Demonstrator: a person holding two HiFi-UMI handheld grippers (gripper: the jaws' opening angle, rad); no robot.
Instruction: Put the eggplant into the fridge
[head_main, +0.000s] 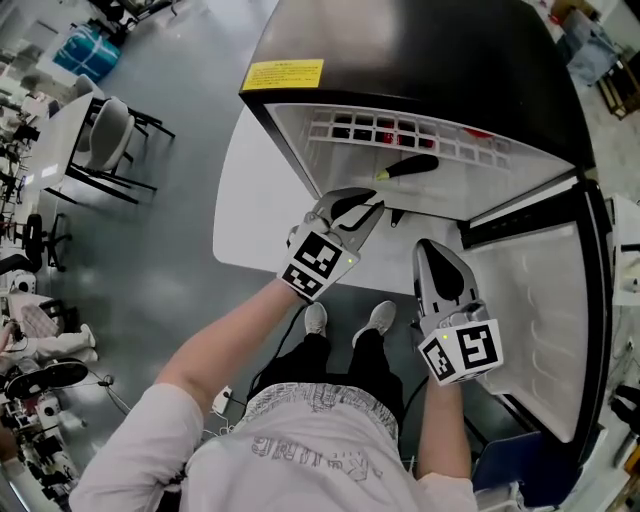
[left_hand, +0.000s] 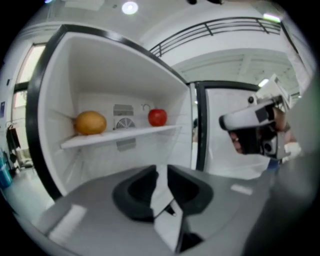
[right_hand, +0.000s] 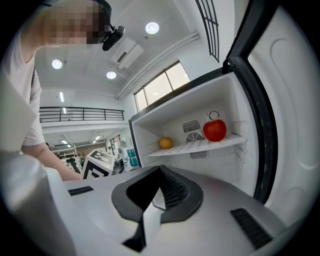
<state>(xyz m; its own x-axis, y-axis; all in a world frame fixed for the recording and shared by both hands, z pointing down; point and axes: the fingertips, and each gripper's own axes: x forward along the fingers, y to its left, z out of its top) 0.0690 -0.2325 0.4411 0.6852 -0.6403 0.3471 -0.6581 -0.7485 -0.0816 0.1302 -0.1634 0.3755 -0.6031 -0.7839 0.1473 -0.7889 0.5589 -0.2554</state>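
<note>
Dark eggplant (head_main: 405, 167) lies on a fridge shelf (head_main: 330, 165), head view only; gripper views show an orange fruit (left_hand: 90, 122) and apple (left_hand: 157, 117). Both empty: left tool (head_main: 372, 207) narrowly apart, right tool (head_main: 432, 247) closed, before the shelf edge.

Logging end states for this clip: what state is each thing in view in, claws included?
fridge door: open.
eggplant: lying inside the fridge, not held.
red apple: sitting on the shelf.
orange fruit: sitting on the same shelf.
left claw: slightly open, nothing between the jaws.
right claw: shut, empty.
</note>
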